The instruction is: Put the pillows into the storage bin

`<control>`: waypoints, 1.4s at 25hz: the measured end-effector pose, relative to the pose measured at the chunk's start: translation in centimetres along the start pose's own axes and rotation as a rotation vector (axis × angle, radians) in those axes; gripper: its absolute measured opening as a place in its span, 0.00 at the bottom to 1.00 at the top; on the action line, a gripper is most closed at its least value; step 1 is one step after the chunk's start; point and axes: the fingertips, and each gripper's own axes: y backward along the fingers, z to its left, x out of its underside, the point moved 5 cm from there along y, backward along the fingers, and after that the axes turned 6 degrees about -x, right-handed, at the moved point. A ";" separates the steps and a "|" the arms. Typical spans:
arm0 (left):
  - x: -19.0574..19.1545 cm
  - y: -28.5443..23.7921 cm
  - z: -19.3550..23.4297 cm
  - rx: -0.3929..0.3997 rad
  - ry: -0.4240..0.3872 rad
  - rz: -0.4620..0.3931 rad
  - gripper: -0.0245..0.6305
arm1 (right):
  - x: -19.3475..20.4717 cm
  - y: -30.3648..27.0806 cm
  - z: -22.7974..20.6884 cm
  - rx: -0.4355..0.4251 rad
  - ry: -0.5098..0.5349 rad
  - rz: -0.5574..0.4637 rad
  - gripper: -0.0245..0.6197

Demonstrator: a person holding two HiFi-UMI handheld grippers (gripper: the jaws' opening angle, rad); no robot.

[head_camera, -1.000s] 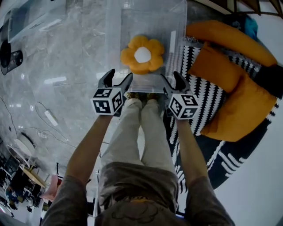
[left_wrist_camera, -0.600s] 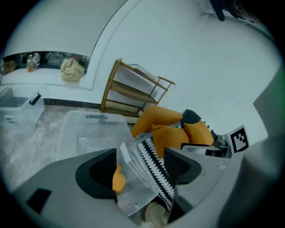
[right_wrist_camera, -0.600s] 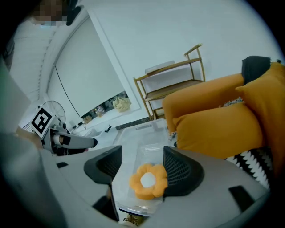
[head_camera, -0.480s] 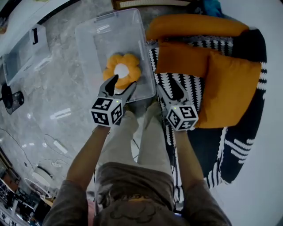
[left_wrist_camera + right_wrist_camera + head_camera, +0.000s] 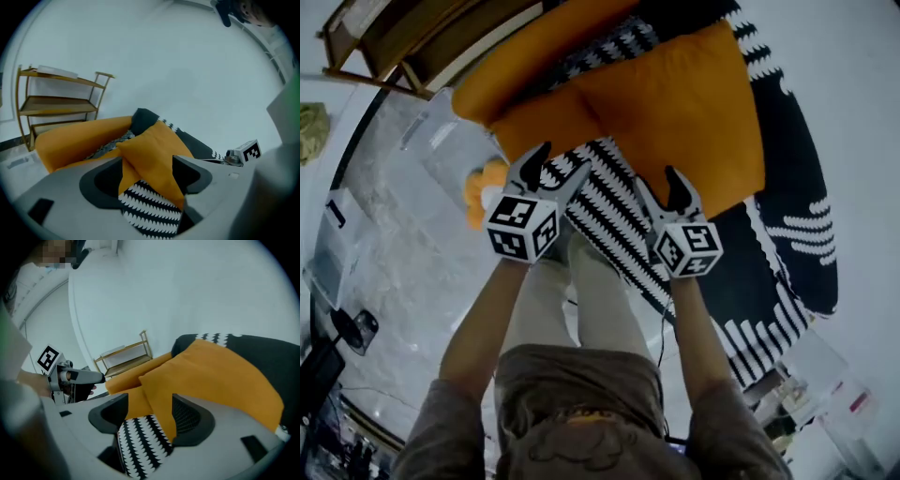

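Two orange pillows lie on a black-and-white patterned seat (image 5: 609, 211): a large square one (image 5: 684, 103) and a smaller one (image 5: 548, 122) to its left. My left gripper (image 5: 558, 164) hangs open just short of the smaller pillow, empty. My right gripper (image 5: 658, 183) is open too, near the large pillow's front edge. In the left gripper view the pillow (image 5: 154, 150) shows beyond the open left gripper (image 5: 147, 180). The right gripper view has the large pillow (image 5: 220, 371) beyond the open right gripper (image 5: 145, 416). A flower-shaped orange pillow (image 5: 478, 192) lies in the clear storage bin (image 5: 431, 141) at the left.
A long orange bolster (image 5: 534, 47) runs along the seat's back. Behind it stands a wooden shelf rack (image 5: 384, 37). Grey marble floor (image 5: 384, 262) lies to the left, with cables and small devices at the lower left. A white wall (image 5: 164, 61) stands behind the seat.
Both grippers have swung away from the bin and up toward the orange pillows on the seat. The bin with the flower pillow has slid to the left edge of the head view. Both jaws stay open.
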 end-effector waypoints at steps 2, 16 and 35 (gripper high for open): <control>-1.3 -2.9 -3.4 0.057 -0.054 0.030 0.52 | -0.1 3.0 -3.4 0.073 -0.051 -0.029 0.47; -6.3 -14.6 -14.2 0.185 -0.351 0.201 0.54 | 3.0 13.0 -15.3 0.332 -0.330 -0.093 0.50; -1.4 -29.6 -9.0 0.020 -0.568 0.274 0.59 | 12.6 6.8 -25.4 0.431 -0.420 -0.052 0.61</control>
